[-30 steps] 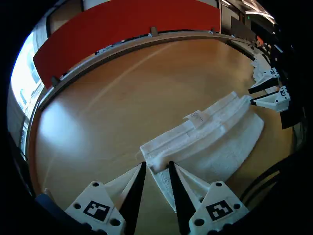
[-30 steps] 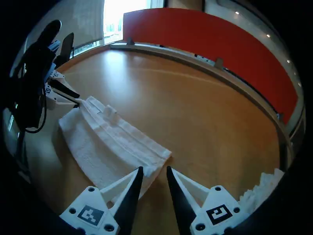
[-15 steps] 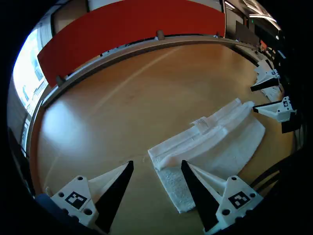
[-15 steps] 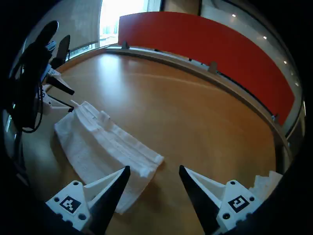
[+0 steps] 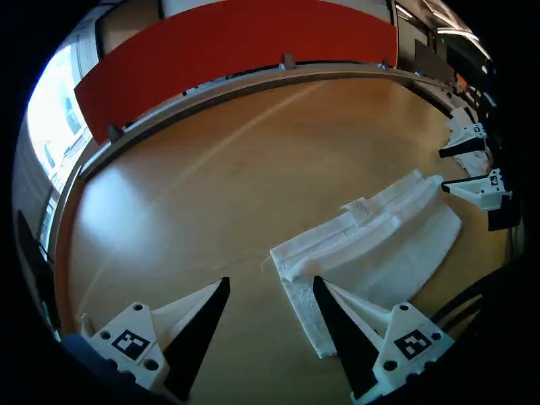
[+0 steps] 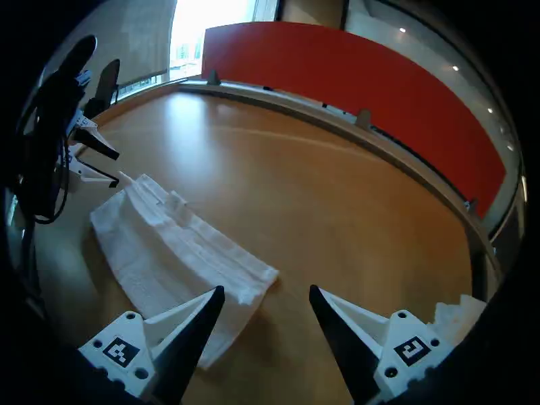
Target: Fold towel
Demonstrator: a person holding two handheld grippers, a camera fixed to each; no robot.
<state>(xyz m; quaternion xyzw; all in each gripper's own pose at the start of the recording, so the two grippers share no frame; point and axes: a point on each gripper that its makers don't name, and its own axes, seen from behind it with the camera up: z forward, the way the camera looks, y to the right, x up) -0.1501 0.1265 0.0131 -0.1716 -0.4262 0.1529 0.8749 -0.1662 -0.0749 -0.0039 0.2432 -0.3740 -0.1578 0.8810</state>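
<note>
Towel (image 5: 378,246) is lying on the worktop (image 5: 202,182) as a long folded strip, one end just ahead of each gripper's fingers. Left gripper (image 5: 270,280) and right gripper (image 6: 266,289) are standing open, holding nothing. Advisable when regrasping: pinching all layers at each corner.

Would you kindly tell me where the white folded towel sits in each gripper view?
Left gripper view: the white folded towel lies lower right.
Right gripper view: the white folded towel lies lower left.
Shared landmark: the long red panel along the wooden table's far edge.
</note>
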